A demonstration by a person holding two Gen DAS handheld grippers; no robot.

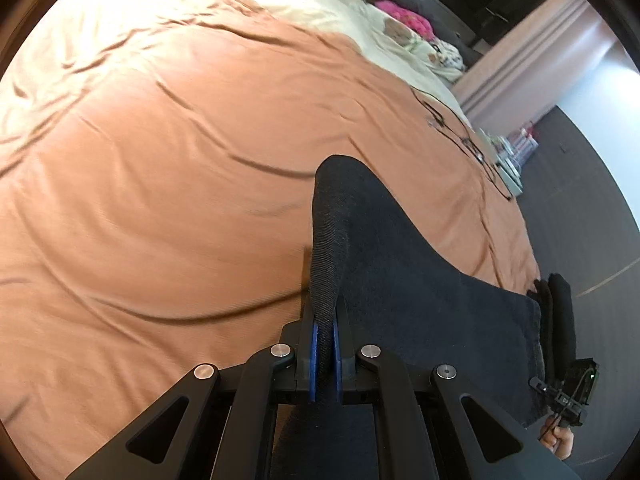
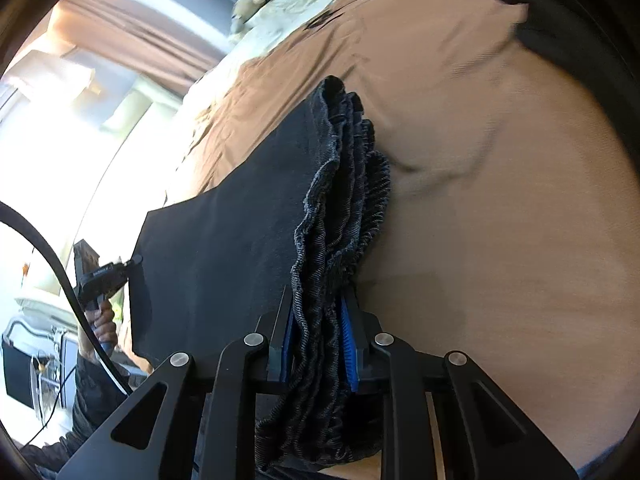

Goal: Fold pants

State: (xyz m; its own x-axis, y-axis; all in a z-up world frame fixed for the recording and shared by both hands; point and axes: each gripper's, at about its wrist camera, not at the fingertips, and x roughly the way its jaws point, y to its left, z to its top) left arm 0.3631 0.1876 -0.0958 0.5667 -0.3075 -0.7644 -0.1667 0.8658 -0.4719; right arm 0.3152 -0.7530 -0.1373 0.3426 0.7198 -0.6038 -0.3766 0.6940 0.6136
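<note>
Dark pants (image 1: 400, 264) stretched taut above the orange bedspread (image 1: 160, 160), 1 edge pinched in each tool. Left gripper (image 1: 325, 344) clamped tight on a thin fold, tilted steeply down; right gripper (image 2: 318, 332) clenched on the bunched waistband, angled down too. Hand (image 2: 102, 320) wrapped round the far handle.

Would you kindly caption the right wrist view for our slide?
Right gripper shut on the bunched edge of dark pants over an orange bedspread.
</note>
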